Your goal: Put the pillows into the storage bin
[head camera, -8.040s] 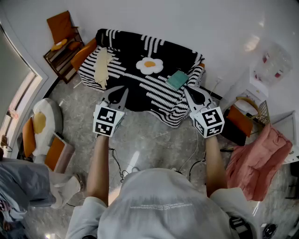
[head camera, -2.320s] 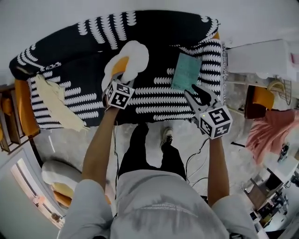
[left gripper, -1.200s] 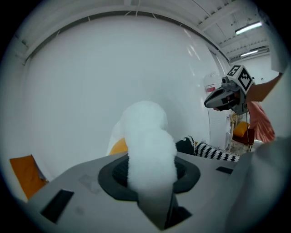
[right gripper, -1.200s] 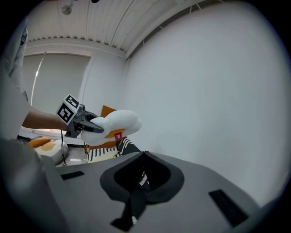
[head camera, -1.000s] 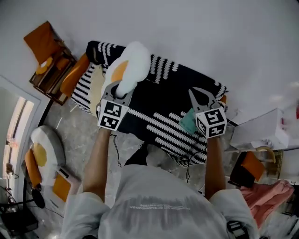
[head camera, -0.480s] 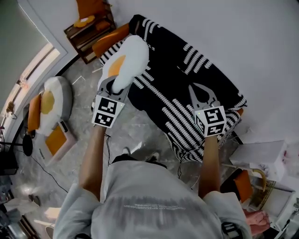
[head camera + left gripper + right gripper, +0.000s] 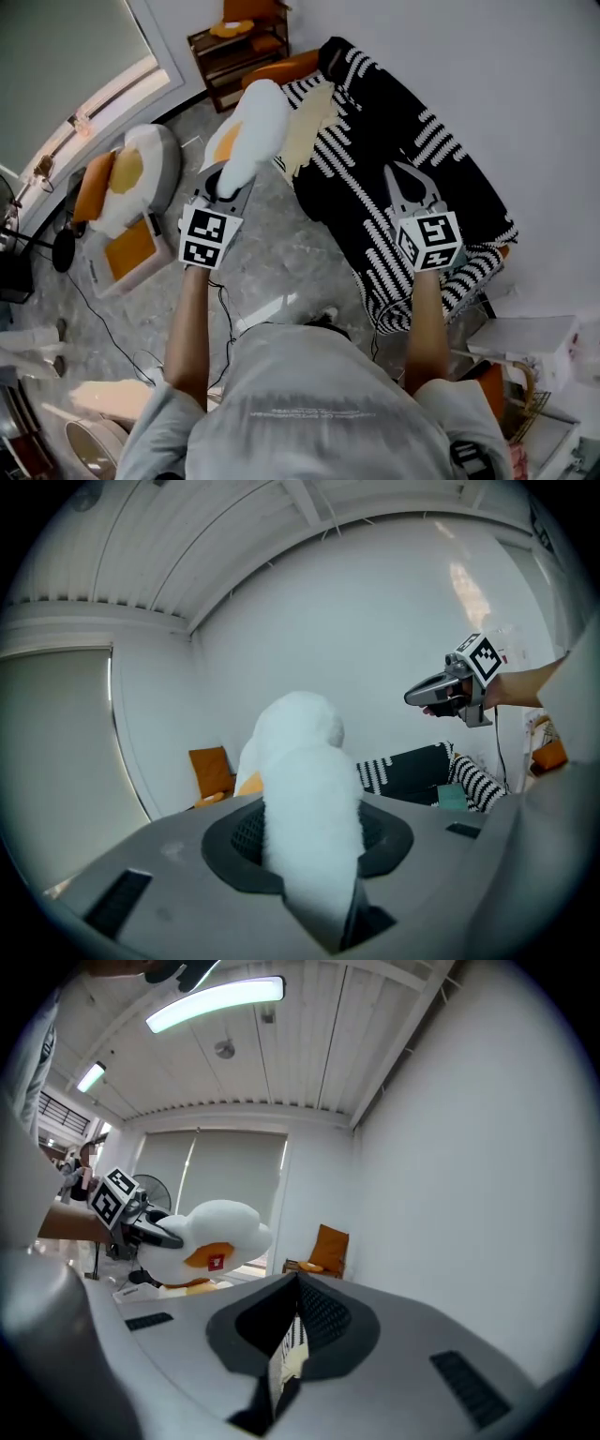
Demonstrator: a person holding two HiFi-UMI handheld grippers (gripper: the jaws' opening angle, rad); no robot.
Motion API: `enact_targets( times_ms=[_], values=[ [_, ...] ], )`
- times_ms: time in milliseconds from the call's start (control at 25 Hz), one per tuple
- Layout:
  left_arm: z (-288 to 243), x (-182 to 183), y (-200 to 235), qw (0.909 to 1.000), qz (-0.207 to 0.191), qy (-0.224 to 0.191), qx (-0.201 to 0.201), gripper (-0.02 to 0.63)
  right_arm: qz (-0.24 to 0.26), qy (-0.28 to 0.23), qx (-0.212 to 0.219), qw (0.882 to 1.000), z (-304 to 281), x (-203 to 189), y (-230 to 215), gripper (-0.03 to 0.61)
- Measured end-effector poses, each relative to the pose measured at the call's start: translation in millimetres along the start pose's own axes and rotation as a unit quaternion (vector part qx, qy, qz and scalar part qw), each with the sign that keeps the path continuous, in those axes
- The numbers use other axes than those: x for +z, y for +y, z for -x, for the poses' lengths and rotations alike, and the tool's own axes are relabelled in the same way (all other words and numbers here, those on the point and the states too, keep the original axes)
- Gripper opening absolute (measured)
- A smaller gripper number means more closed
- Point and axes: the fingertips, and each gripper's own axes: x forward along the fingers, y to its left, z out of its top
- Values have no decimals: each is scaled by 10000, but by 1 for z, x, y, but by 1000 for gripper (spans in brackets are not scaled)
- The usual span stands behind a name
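Observation:
A white fried-egg pillow point(image 7: 249, 131) with an orange yolk hangs in the air, and my left gripper point(image 7: 225, 178) is shut on its lower end. In the left gripper view the pillow point(image 7: 302, 789) fills the space between the jaws of that gripper point(image 7: 309, 864). From the right gripper view the same pillow point(image 7: 221, 1226) shows at the left. My right gripper point(image 7: 401, 180) hovers over the sofa, shut and holding nothing point(image 7: 292, 1321). The storage bin point(image 7: 131, 255), white with an orange panel, stands on the floor at the left, with a second egg pillow point(image 7: 131, 169) beside it.
A sofa point(image 7: 412, 141) under a black-and-white striped throw runs along the wall, with a cream leaf-shaped pillow point(image 7: 305, 141) on its near end. An orange cushion point(image 7: 94, 184) leans by the bin. A wooden shelf point(image 7: 246, 42) stands in the corner. Cables trail on the floor point(image 7: 112, 319).
The view has swung left from the sofa toward the floor and the bin. My left gripper lifted the egg pillow off the sofa and carries it leftward. The right gripper stays empty.

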Motion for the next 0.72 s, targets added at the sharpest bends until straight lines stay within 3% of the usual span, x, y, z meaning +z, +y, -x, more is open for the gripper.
enact_targets(
  times_ms=[200,360,720],
  values=[
    [86,-28,46,9992,33,12,409,147,-39,-186,571,9982,-24,27,94,2],
    [150,-65,75,9965,295,169,769,147,89,-134,1137,9934,-47,40,172,2],
    [274,-162,134,9827,746,679,1554,147,383,79,2409,9698,-104,46,354,2]
  ],
)
